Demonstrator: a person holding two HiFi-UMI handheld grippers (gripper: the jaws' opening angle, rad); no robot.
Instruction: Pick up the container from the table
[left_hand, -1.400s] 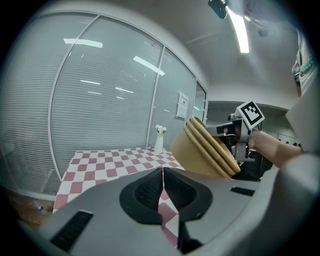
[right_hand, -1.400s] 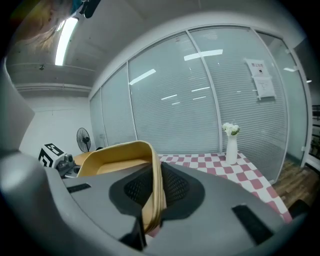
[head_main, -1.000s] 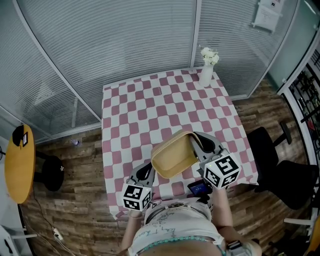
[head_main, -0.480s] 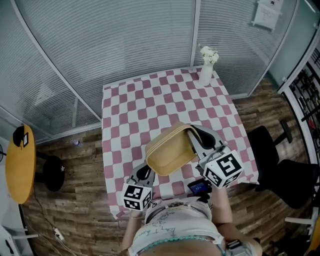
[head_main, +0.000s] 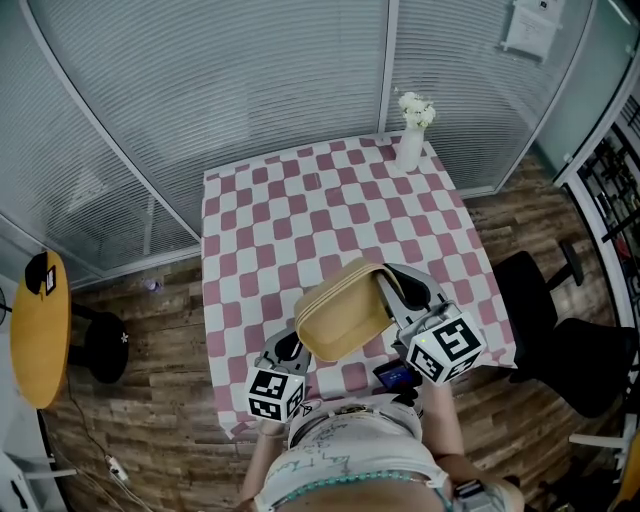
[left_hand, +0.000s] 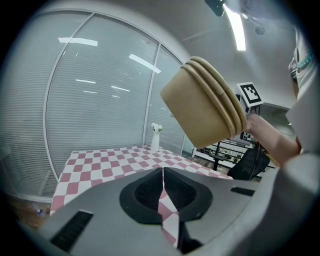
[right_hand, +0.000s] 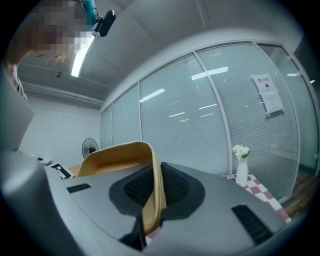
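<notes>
A tan rectangular container (head_main: 343, 308) hangs tilted in the air above the near part of the checked table (head_main: 300, 210). My right gripper (head_main: 392, 288) is shut on its right rim; in the right gripper view the rim (right_hand: 156, 196) is pinched between the pads. The left gripper (head_main: 285, 346) sits low at the table's near edge, below and left of the container, shut with nothing in it. In the left gripper view the container (left_hand: 202, 105) floats above and to the right of the jaws (left_hand: 163, 181).
A white vase with flowers (head_main: 411, 135) stands at the table's far right corner. A black office chair (head_main: 545, 320) is to the right of the table, a round yellow stool (head_main: 38, 325) far left. Glass walls with blinds stand behind the table.
The container, held by my right gripper, lifted and swung slightly left, then settled back a little to the right. The left gripper has barely moved.
</notes>
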